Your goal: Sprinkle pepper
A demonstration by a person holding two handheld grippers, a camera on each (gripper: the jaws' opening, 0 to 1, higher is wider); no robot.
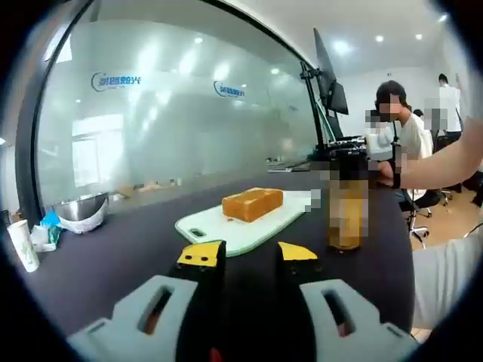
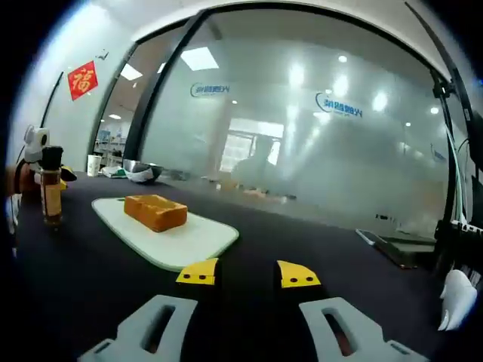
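A pepper bottle (image 1: 347,210) with amber contents and a black cap stands on the dark table, right of a white cutting board (image 1: 249,230). An orange-brown block (image 1: 252,204) lies on the board. My left gripper (image 1: 249,253) is open and low over the table, short of the board's near edge, with nothing between its yellow-tipped jaws. In the right gripper view the same bottle (image 2: 51,197) stands at the far left, beyond the board (image 2: 189,241) and block (image 2: 155,211). My right gripper (image 2: 249,273) is open and empty, just short of the board's corner.
A metal bowl (image 1: 79,213) (image 2: 140,172) and a white cup (image 1: 23,245) stand at the table's far side by the glass wall. A bare arm (image 1: 453,154) reaches in from the right. Monitors (image 1: 330,79) and seated people lie beyond. A flat dark device (image 2: 400,250) lies at the right.
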